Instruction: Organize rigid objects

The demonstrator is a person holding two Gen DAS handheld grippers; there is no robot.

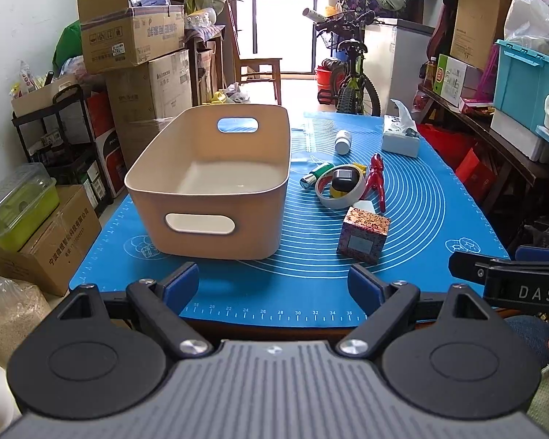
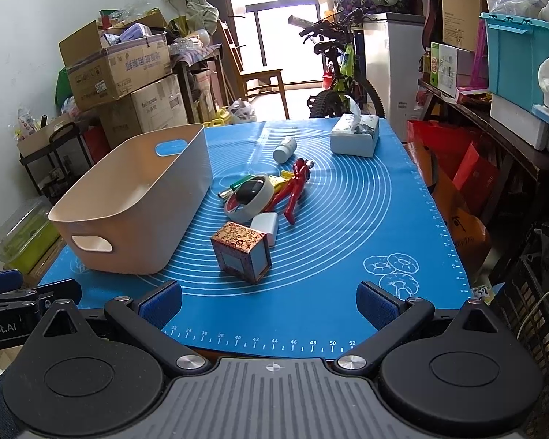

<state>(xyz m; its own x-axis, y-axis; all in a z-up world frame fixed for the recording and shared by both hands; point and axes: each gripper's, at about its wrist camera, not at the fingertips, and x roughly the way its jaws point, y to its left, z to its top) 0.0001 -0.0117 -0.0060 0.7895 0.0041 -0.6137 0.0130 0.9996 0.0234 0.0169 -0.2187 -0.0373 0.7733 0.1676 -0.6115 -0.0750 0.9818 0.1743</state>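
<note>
A beige plastic bin [image 1: 216, 183] [image 2: 135, 201] stands empty on the left of a blue mat [image 1: 421, 219] [image 2: 347, 237]. Right of it lie a patterned box [image 1: 364, 236] [image 2: 242, 250], a white block [image 2: 266, 224], a tape roll [image 1: 338, 188] [image 2: 250, 199] with a black object inside, a red figure [image 1: 376, 179] [image 2: 294, 186], a green-capped tube [image 1: 313, 177] and a white bottle [image 1: 343, 141] [image 2: 284, 149]. My left gripper [image 1: 272, 287] and right gripper [image 2: 269, 307] are open and empty above the mat's near edge.
A tissue box [image 1: 400, 135] [image 2: 355, 135] sits at the mat's far right. Stacked cartons [image 1: 135, 55] stand to the left, a bicycle [image 1: 351, 73] behind, shelves with a teal crate [image 1: 527, 80] to the right.
</note>
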